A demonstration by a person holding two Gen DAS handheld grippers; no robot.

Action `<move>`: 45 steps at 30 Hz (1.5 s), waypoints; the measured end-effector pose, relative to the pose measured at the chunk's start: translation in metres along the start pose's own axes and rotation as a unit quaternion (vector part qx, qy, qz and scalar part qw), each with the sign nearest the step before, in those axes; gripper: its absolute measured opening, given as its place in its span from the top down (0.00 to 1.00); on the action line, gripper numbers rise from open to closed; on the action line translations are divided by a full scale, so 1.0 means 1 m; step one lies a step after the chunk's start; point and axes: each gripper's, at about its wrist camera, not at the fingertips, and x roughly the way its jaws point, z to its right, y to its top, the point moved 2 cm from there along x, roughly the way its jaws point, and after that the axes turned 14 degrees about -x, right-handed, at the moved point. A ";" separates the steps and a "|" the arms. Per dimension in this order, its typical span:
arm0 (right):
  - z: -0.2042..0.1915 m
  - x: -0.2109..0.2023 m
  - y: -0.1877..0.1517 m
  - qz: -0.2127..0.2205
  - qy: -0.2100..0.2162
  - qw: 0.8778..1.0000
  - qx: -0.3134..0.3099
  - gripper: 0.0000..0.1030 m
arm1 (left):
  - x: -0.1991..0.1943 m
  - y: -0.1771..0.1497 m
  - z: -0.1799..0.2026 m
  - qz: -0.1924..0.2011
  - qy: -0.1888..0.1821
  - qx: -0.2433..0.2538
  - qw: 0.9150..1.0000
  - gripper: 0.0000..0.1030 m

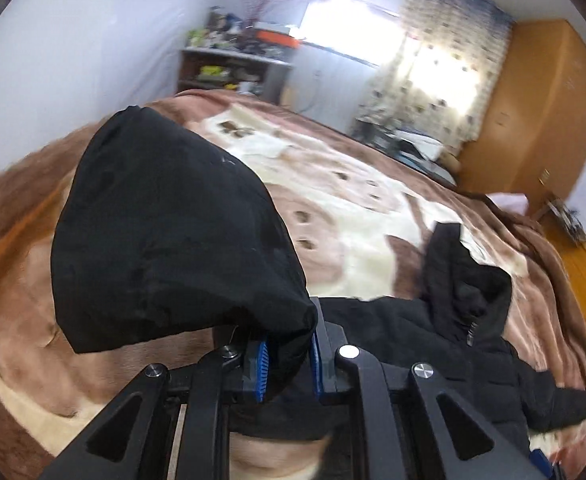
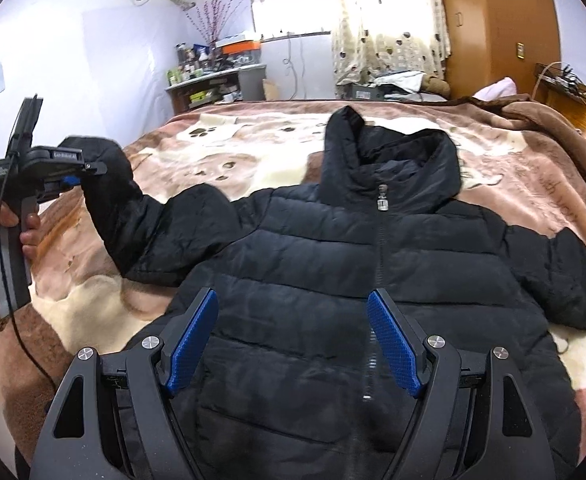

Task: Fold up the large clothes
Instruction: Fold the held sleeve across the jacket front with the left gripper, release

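Spread across a plush brown-and-cream blanket (image 2: 253,152) on the bed, a black quilted puffer jacket (image 2: 333,280) is laid front-up, zipped. Its sleeve cuff (image 1: 173,240) is clenched in the left tongs (image 1: 289,364) and lifted — presumably for folding inward — while the right tongs (image 2: 293,348) are held released above the smooth, padded torso.

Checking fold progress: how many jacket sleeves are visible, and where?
2. One sleeve is lifted off the blanket, its end pinched in the left gripper. The other sleeve lies flat, spread toward the jacket's opposite side.
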 end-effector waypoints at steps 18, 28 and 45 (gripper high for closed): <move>0.077 -0.015 -0.019 -0.002 -0.050 0.996 0.069 0.25 | 0.038 -0.146 0.178 -0.111 0.007 0.295 0.949 0.84; 0.107 -0.004 -0.042 -0.035 -0.066 0.994 0.085 0.25 | 0.086 -0.178 0.170 -0.176 0.023 0.279 0.944 0.84; 0.083 -0.064 -0.018 -0.005 -0.071 0.996 0.055 0.25 | -0.060 -0.127 0.076 -0.158 0.002 0.200 0.967 0.51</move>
